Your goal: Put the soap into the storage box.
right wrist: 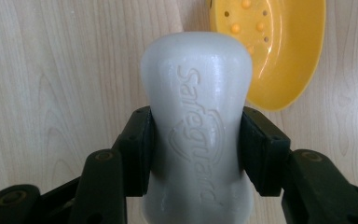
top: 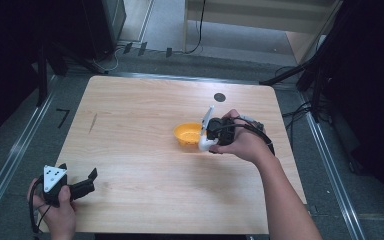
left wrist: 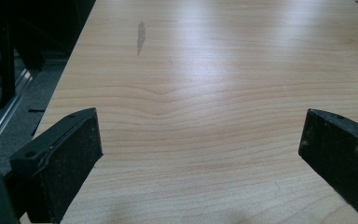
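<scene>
A white bar of soap (right wrist: 196, 84) with raised lettering sits between the black pads of my right gripper (right wrist: 196, 154), which is shut on its sides. Just beyond it lies a yellow soap dish (right wrist: 279, 56) with small bumps inside. In the high view the soap (top: 205, 144) hangs at the right edge of the dish (top: 186, 134), right of the table's middle. My left gripper (top: 91, 181) rests near the front left corner, far from both. Its jaws stand wide open over bare wood (left wrist: 200, 140), with nothing between them.
The light wooden table (top: 145, 115) has a small dark round mark (top: 220, 97) near its far edge and a faint dark streak (left wrist: 141, 36) at its left. Dark stands and cables surround the table on the floor.
</scene>
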### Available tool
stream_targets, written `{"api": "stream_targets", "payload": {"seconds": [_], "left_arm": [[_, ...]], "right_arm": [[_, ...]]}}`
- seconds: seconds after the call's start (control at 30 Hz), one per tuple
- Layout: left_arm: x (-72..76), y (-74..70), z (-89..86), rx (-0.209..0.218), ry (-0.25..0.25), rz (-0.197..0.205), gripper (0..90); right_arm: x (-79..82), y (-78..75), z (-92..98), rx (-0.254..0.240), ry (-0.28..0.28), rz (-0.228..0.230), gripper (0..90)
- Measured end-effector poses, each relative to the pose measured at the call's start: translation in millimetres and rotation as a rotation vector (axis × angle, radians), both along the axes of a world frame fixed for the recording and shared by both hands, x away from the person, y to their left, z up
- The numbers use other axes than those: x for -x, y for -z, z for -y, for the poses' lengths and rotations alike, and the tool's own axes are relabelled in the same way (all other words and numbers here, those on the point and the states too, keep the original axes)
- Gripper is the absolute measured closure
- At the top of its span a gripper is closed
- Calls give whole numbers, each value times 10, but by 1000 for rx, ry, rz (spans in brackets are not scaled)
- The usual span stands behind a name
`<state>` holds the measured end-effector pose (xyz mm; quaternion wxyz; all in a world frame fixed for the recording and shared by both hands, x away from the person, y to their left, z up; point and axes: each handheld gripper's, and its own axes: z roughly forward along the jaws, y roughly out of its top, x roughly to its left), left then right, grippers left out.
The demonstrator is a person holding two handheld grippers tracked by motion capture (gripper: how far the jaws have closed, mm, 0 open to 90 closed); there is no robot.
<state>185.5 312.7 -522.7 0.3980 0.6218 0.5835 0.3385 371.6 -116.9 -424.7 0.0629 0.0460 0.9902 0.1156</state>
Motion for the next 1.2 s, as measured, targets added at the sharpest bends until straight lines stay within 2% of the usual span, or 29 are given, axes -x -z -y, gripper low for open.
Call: {"api": "stream_targets", "payload": {"seconds": [0.37, 0.6, 0.8, 1.2], "left_arm": [[-2, 2, 18, -7, -2, 5, 11], [3, 1, 1, 5, -2, 6, 11], [2, 2, -1, 5, -2, 7, 11], [-2, 3, -5, 15, -2, 7, 11]], "right_arm": [[-187, 14, -171, 2, -12, 10, 504], [-283, 15, -258, 1, -10, 13, 504], [-368, 28, -334, -19, -28, 17, 503], [-493, 97, -448, 1, -34, 35, 503]]}}
